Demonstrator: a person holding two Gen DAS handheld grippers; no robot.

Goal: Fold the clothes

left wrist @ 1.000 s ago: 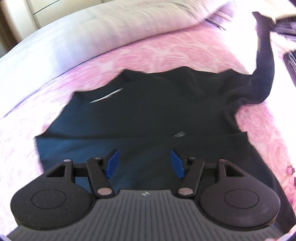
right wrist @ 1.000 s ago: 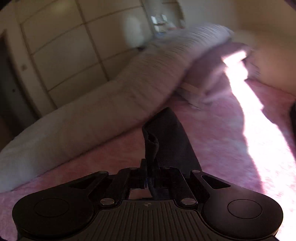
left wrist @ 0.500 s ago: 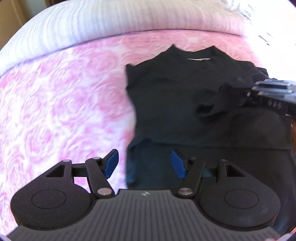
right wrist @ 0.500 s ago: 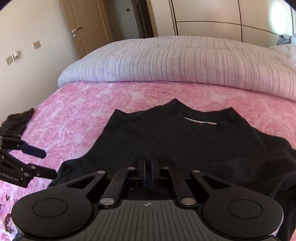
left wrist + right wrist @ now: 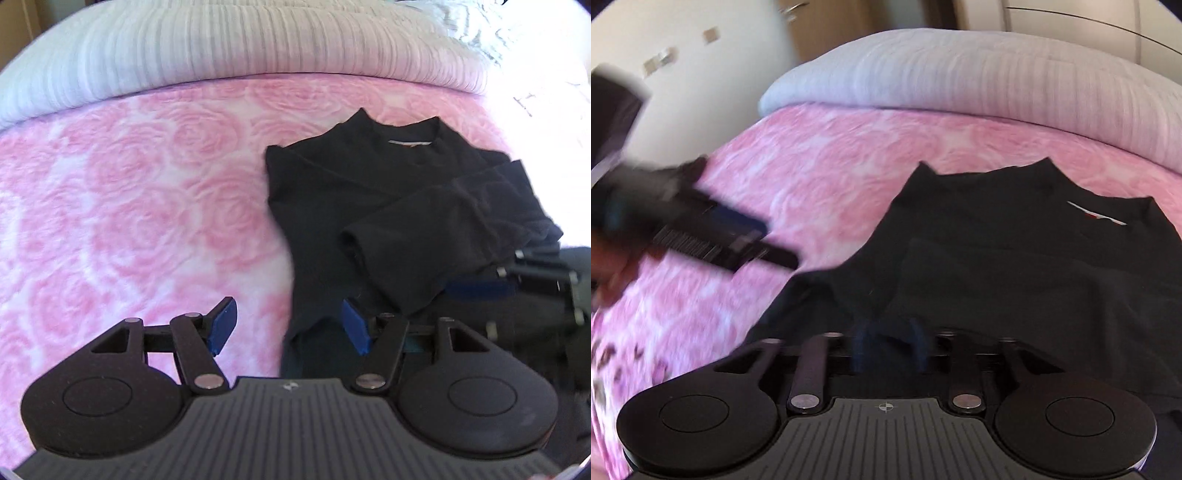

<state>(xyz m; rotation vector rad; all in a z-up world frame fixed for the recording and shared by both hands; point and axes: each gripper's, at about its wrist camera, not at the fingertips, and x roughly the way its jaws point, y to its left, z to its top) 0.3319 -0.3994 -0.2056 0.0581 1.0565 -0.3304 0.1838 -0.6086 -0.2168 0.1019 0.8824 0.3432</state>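
Nearest in the left wrist view: left tongs (image 5: 288,326) parted, blue pads (image 5: 223,325) bare, poised over the near left edge of the black long-sleeved knit top (image 5: 321,206). Just right, only here seen from outside: right tongs (image 5: 480,291) low on the cloth. In the right wrist view, right tongs (image 5: 888,347) blurred, jaws just opening, black cloth under and between them, no longer pinched; left tongs (image 5: 746,243) smeared at left. Black top (image 5: 1015,258) flat on the pink rose-patterned bedspread (image 5: 122,206), one sleeve (image 5: 424,236) folded across the chest, cuff leftward. Long axis near to far, collar with white label (image 5: 1097,214) pointing away. Beyond: grey ribbed duvet roll (image 5: 236,48). Farthest, right view only: wall and wooden door (image 5: 809,26).
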